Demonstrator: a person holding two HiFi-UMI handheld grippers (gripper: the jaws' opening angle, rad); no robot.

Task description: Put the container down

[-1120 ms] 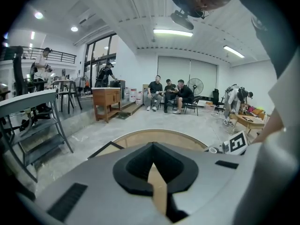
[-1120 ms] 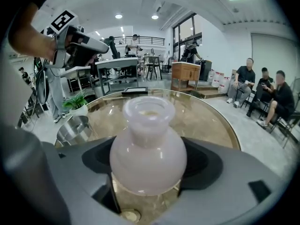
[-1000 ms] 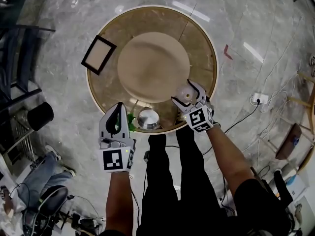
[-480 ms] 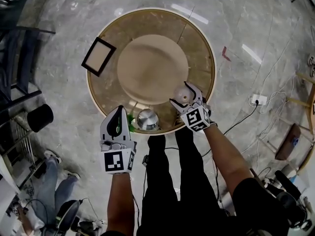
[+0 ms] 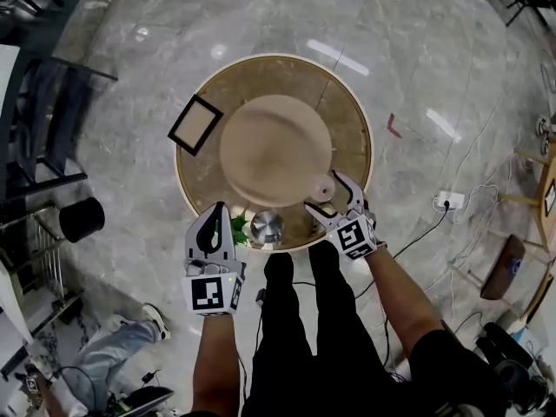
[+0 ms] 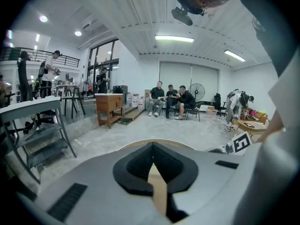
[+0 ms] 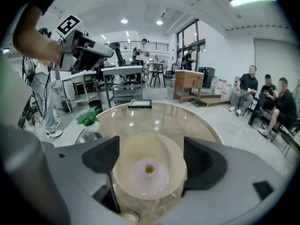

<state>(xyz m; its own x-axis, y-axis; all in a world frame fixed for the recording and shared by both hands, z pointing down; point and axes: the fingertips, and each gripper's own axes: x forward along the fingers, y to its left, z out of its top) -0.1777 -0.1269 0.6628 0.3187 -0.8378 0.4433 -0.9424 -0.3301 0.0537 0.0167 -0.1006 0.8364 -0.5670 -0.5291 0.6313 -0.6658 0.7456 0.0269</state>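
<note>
The container [image 5: 325, 187] is a small translucent white round pot; it rests on the round glass table [image 5: 352, 120] at the near right rim of the beige turntable [image 5: 274, 146]. My right gripper [image 5: 331, 195] is open, one jaw on each side of the pot and clear of it. In the right gripper view the container [image 7: 149, 171] shows an orange spot at its middle and sits between the spread jaws of the right gripper [image 7: 151, 162]. My left gripper [image 5: 215, 208] hovers at the table's near edge, shut on nothing. The left gripper [image 6: 153, 172] shows its pads together.
A steel bowl [image 5: 267, 227] and a small green plant [image 5: 236, 227] stand at the table's near edge between the grippers. A black picture frame [image 5: 195, 124] lies at the table's left. People sit at the back of the room [image 6: 171, 100]. A metal rack [image 5: 43, 146] stands left.
The right gripper's jaws have spread apart from the container, which now rests low on the table. The head view has pulled back, and the left gripper has stayed shut beside the bowl.
</note>
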